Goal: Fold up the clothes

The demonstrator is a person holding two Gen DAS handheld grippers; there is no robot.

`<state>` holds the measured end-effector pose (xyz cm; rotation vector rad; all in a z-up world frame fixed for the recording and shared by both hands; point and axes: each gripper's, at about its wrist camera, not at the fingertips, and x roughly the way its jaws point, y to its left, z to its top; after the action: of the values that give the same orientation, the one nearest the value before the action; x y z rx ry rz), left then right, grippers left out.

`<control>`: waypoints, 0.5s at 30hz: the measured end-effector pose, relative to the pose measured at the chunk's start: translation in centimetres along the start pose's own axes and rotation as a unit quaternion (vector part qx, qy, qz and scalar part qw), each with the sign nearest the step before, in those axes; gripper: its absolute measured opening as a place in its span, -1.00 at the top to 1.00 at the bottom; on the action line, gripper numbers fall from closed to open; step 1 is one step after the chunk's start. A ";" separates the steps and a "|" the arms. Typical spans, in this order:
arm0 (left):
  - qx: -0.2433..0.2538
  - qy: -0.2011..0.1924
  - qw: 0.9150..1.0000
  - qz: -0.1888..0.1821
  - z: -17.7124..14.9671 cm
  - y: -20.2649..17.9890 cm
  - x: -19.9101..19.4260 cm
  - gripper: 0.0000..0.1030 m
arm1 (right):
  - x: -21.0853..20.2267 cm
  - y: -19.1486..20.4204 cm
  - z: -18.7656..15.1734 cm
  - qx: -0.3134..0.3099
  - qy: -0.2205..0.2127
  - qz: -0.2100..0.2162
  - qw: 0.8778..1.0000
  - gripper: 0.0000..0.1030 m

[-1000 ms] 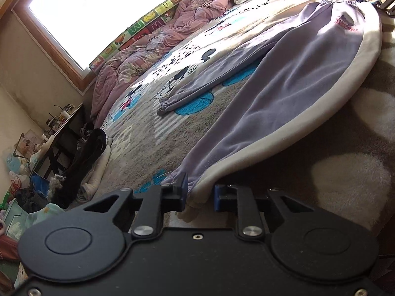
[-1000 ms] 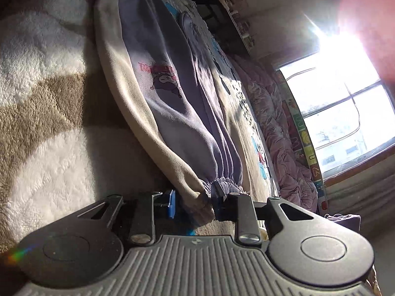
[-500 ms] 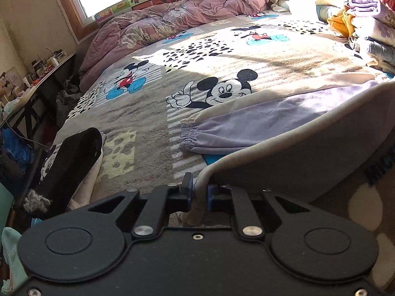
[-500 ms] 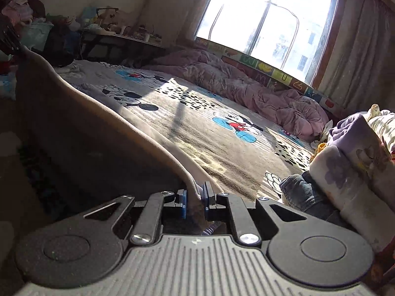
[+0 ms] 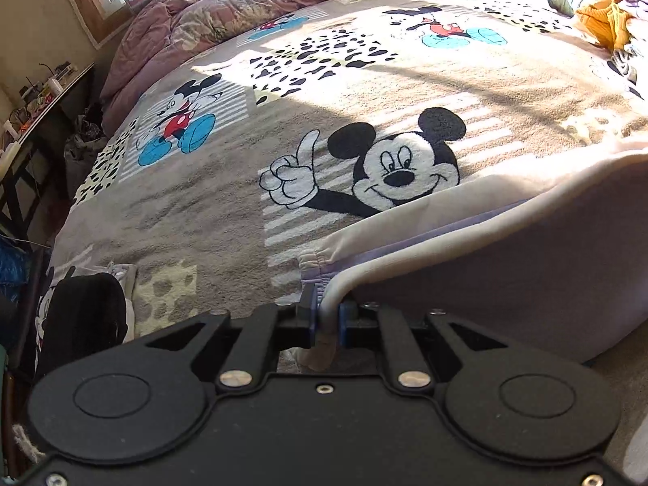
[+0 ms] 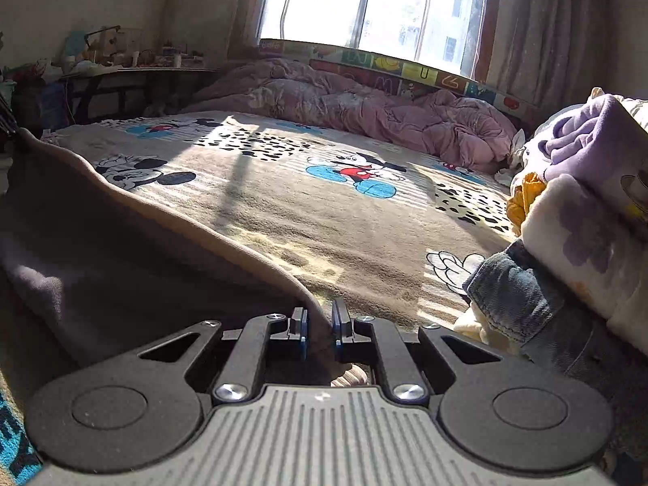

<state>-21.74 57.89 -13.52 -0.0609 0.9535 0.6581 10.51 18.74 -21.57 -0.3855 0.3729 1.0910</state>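
Observation:
A pair of lavender sweatpants with cream side stripes (image 5: 506, 267) lies across a cartoon-mouse blanket (image 5: 308, 93) on a bed. My left gripper (image 5: 326, 318) is shut on the cream edge of one leg near its cuff, lifting it over the other leg, whose gathered cuff (image 5: 320, 261) rests on the blanket. In the right wrist view the sweatpants (image 6: 121, 251) hang as a raised, shadowed sheet at the left. My right gripper (image 6: 320, 328) is shut on their cream-edged waist end.
A rumpled pink duvet (image 6: 364, 109) lies under the window (image 6: 364, 4). A pile of clothes (image 6: 579, 218) with jeans (image 6: 514, 295) crowds the right side. A black garment (image 5: 81, 316) lies at the bed's left edge by a cluttered desk (image 5: 36, 97).
Both grippers closed on the sweatpants' edge and lifted it off the blanket, carrying it across the bed toward the window. The right gripper rolled from sideways to level.

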 end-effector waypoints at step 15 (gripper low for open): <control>-0.081 0.038 0.996 -0.025 3.1 1.5 5.6 0.83 | 3.5 -2.1 -0.6 0.108 0.022 0.020 0.994 0.74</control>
<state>-18.02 62.89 -15.70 -0.2531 0.9671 0.6902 13.79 20.30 -23.50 -0.2117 0.5348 1.0709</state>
